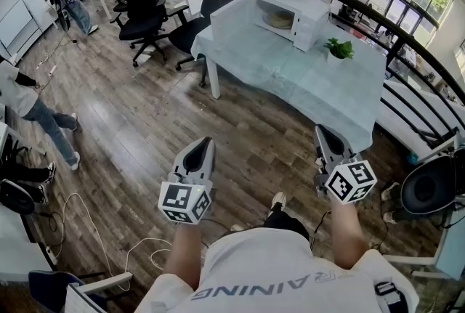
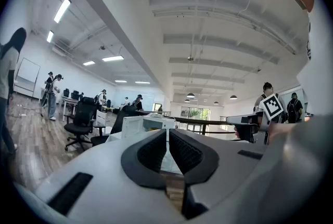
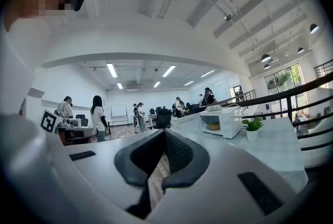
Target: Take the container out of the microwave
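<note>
Both grippers idle, well short of the open microwave

The cloth-covered surface (image 1: 312, 86) carries a white microwave (image 1: 309, 22) with its door (image 1: 231, 19) swung open. Inside sits the container (image 1: 278, 19), a shallow, round, pale yellow dish. It looks light and stiff, probably smooth-walled and so apt to slip. The near rim seems the best hold, pinched across the wall and kept level in case it has contents. The left gripper (image 1: 205, 143) and right gripper (image 1: 324, 133) are well apart from it, fingers pressed together on nothing.
</note>
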`<action>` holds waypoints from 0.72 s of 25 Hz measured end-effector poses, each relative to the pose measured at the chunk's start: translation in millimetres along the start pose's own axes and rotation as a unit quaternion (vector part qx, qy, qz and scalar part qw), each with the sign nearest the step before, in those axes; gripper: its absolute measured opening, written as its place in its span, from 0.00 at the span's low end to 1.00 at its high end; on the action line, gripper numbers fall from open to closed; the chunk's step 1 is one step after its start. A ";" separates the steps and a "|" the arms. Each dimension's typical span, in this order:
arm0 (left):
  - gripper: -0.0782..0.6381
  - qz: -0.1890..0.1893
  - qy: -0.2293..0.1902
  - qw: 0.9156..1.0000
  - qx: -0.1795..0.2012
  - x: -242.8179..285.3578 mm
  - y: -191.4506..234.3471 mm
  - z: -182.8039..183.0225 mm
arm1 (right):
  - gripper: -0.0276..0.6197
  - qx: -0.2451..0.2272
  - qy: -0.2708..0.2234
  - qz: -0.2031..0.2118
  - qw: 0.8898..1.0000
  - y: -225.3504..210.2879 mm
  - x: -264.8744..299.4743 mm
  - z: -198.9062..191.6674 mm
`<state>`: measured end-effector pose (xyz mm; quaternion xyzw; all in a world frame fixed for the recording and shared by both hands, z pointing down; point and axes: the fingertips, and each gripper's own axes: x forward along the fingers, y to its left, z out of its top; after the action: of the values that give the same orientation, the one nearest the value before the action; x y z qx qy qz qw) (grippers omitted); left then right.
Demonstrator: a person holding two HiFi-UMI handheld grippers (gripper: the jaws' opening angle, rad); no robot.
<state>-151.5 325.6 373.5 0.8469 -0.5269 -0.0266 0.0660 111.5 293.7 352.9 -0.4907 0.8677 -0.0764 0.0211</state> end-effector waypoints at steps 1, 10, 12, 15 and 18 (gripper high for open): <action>0.17 -0.001 0.000 1.000 0.000 0.9 0.9 0.5 | 0.07 -0.001 0.000 0.001 1.000 0.3 1.7 0.3; 0.17 -0.003 0.006 1.000 -0.009 8.5 8.6 -7.2 | 0.07 0.006 0.004 -0.007 1.000 -6.9 10.4 -7.0; 0.17 0.003 0.010 1.000 -0.012 9.7 14.7 -10.7 | 0.07 0.011 0.005 -0.015 1.000 -12.8 10.5 -10.3; 0.17 0.013 0.013 1.000 -0.019 12.1 25.2 -12.4 | 0.07 0.037 0.006 -0.006 0.999 -18.7 15.0 -14.8; 0.17 0.011 0.013 1.000 -0.018 19.6 26.3 -11.2 | 0.07 0.048 0.004 0.013 0.999 -18.1 24.0 -13.9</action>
<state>-164.9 297.4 388.8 0.8401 -0.5346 -0.0239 0.0886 112.8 265.5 370.3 -0.4771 0.8697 -0.1194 0.0420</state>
